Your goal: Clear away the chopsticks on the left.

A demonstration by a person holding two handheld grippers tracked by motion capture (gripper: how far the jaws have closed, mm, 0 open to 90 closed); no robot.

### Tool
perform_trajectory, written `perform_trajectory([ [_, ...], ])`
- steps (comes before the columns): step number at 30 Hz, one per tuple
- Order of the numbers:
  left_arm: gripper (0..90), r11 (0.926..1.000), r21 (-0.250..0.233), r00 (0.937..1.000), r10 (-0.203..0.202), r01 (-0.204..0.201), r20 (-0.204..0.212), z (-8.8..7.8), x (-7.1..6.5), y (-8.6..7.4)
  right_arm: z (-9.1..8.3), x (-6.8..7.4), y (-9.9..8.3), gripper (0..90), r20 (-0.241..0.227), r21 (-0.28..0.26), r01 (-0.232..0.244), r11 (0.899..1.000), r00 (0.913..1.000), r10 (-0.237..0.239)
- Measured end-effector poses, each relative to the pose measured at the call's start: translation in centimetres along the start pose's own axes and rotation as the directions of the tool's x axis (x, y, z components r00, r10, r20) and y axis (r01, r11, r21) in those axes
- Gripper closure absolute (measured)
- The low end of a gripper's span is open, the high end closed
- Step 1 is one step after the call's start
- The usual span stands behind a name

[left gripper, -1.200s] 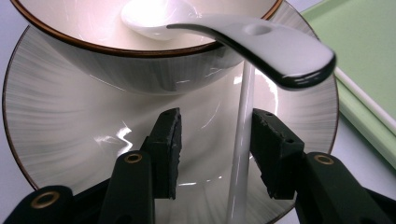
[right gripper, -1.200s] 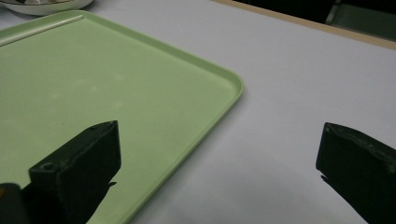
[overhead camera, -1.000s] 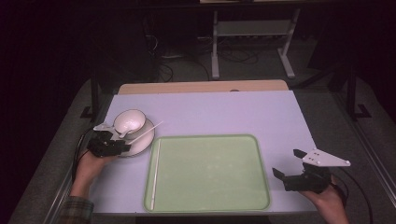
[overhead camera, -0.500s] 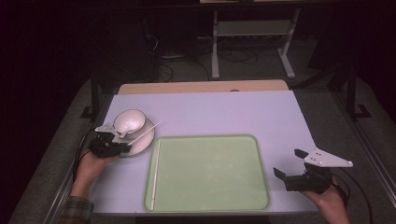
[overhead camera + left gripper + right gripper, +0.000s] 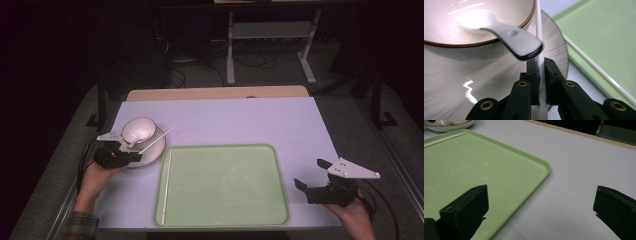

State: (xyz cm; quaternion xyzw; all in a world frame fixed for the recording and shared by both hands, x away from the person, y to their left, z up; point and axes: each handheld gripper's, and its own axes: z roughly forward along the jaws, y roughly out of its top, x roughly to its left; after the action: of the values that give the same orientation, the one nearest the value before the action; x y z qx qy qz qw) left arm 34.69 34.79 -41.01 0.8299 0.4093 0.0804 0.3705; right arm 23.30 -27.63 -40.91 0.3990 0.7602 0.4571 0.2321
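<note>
Left gripper has just been closing and now pinches the chopstick on the plate; right gripper unmoved, jaws spread

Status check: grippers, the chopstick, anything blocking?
Left gripper just closed on the chopstick lying across the plate. Right gripper open, idle beside the tray. Second chopstick already in tray. Spoon handle overhangs the grip point.

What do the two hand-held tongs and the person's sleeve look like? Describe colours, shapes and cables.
Both tongs, left and right, are black with two blunt jaws, brass-ringed pivots and a pale grey three-cornered plate on top. A dark cable trails from each. A plaid cuff covers the left wrist.
</note>
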Motion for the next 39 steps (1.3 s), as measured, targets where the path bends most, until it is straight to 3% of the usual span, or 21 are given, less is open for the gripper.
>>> perform_trajectory([
  [8, 83.6, 0.9993, -0.036, 0.9989, -0.002, 0.003, 0.046, -0.7, -0.7, 0.1, -0.2, -0.1, 0.1, 0.0, -0.003, -0.012, -0.012, 1.000, 0.9999, 0.012],
  [18, 83.6, 0.9977, -0.067, 0.9970, 0.018, -0.013, 0.076, -1.4, -2.2, 0.4, -0.4, -0.3, 0.1, 0.0, -0.005, -0.023, -0.024, 0.999, 0.9997, 0.024],
  [27, 83.6, 0.9957, -0.086, 0.9929, 0.044, -0.035, 0.110, -1.1, -4.0, 0.9, -0.1, -0.2, 0.1, 0.0, -0.013, -0.016, -0.019, 1.000, 0.9997, 0.019],
  [39, 83.6, 0.9932, -0.094, 0.9817, 0.084, -0.069, 0.171, 0.7, -7.4, 2.3, -0.1, -0.1, 0.0, 0.0, -0.017, -0.012, -0.018, 1.000, 0.9997, 0.018],
])
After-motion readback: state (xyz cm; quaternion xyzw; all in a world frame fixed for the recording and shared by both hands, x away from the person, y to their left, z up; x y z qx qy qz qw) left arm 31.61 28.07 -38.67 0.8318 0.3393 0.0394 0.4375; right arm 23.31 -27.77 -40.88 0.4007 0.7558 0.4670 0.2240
